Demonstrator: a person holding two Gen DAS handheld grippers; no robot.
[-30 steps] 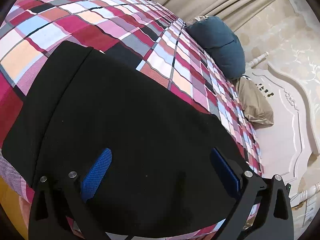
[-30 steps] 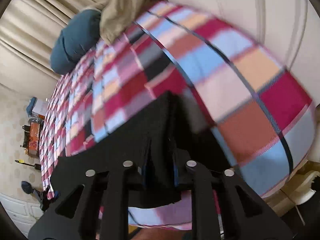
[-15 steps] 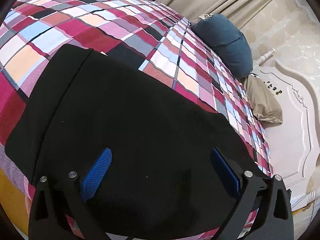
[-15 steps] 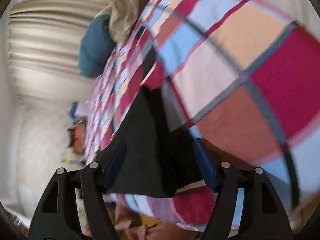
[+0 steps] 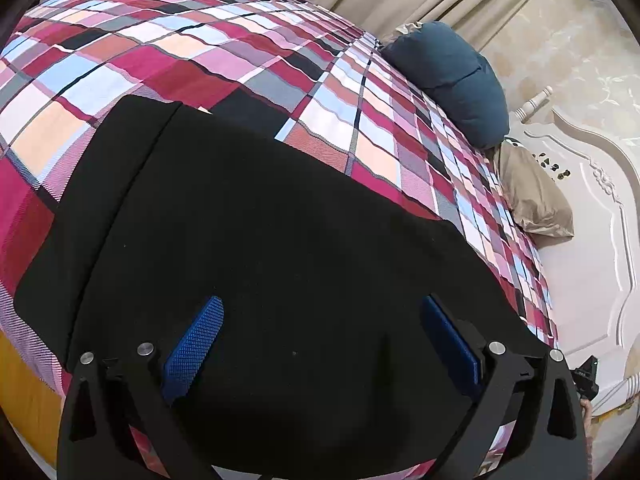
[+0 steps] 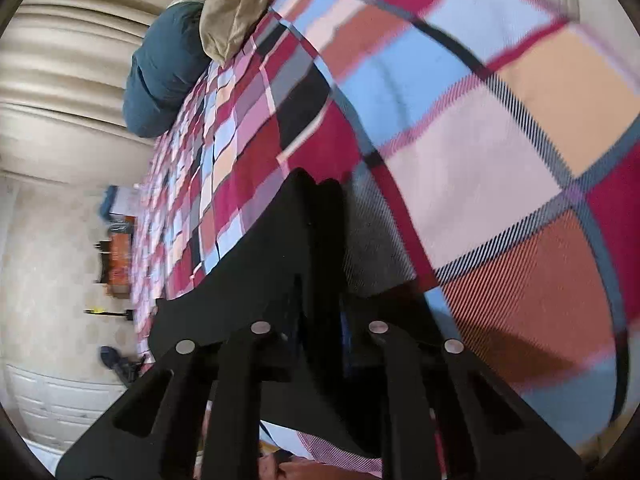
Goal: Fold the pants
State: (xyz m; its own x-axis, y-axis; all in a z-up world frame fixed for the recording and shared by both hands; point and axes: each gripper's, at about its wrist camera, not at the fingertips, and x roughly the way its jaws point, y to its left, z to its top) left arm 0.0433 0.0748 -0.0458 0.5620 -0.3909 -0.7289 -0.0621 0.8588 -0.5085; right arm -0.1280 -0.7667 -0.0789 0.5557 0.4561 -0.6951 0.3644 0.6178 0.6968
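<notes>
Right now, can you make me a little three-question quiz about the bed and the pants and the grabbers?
1. True or false: the left gripper has its jaws open above the black pants.
2. What is the right gripper pinching?
A. blue pillow
B. black pants
C. curtain
3. Fill in: the pants lie on a ______ bedspread.

Key:
1. True
2. B. The jaws have just been closing, with pants fabric between them.
3. Checked
</notes>
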